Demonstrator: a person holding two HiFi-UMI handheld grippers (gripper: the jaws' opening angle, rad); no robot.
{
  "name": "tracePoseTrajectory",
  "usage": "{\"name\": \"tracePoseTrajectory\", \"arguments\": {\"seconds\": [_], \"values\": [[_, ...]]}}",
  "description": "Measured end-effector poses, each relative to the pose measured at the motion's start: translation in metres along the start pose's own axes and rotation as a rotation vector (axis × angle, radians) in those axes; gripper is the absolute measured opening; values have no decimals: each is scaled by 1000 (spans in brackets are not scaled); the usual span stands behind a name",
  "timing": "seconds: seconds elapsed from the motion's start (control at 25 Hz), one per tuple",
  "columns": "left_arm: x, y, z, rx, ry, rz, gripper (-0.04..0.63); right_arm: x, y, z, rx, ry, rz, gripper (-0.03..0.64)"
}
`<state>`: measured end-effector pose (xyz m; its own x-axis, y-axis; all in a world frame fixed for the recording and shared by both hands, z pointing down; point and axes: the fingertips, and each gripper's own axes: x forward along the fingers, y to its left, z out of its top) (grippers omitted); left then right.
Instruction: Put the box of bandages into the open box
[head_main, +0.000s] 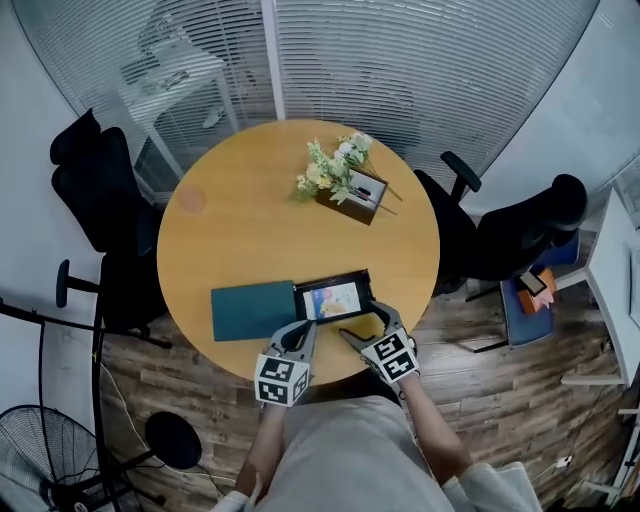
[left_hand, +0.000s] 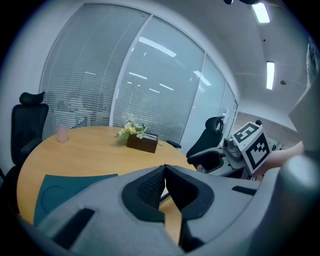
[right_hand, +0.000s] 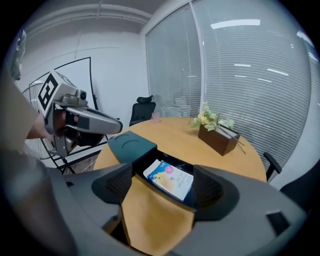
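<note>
Resting flat inside the open box (head_main: 334, 277), the box of bandages (head_main: 335, 298) looked delivered, so by my reading the placing step was done and only the retreat was in hand; the left gripper (head_main: 303, 327) hung just on the near side of the open box, jaws pressed together on nothing; the right gripper (head_main: 367, 322) sat at the open box's near right corner, jaws spread wide and empty; the teal lid (head_main: 250, 309) lay against the open box's left side. The next move, I'd judge, called for drawing both grippers clear, perhaps fetching that lid. The right gripper view alone showed the printed face of the box of bandages (right_hand: 169, 179), framed between the parted jaws; the left gripper view missed it altogether, catching the lid and a pink cup (left_hand: 61, 133) far beyond the open box; only the head view showed both grippers at once.
</note>
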<state>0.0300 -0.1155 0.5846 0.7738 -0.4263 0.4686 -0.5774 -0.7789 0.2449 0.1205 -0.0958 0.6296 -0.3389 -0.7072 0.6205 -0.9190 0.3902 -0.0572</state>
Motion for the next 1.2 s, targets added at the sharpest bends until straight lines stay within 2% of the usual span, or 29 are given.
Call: {"name": "tracePoseTrajectory", "arguments": {"seconds": [0.4, 0.6, 0.84, 1.2], "values": [[2, -14, -3, 20, 3, -14, 11, -26, 6, 6, 131, -153, -55, 353], [-2, -14, -11, 17, 6, -9, 11, -32, 10, 2, 155, -174, -66, 291], [-6, -12, -13, 8, 1, -3, 11, -37, 5, 1, 181, -193, -100, 176], [-9, -6, -11, 5, -7, -2, 11, -40, 1, 3, 222, -210, -140, 64]]}}
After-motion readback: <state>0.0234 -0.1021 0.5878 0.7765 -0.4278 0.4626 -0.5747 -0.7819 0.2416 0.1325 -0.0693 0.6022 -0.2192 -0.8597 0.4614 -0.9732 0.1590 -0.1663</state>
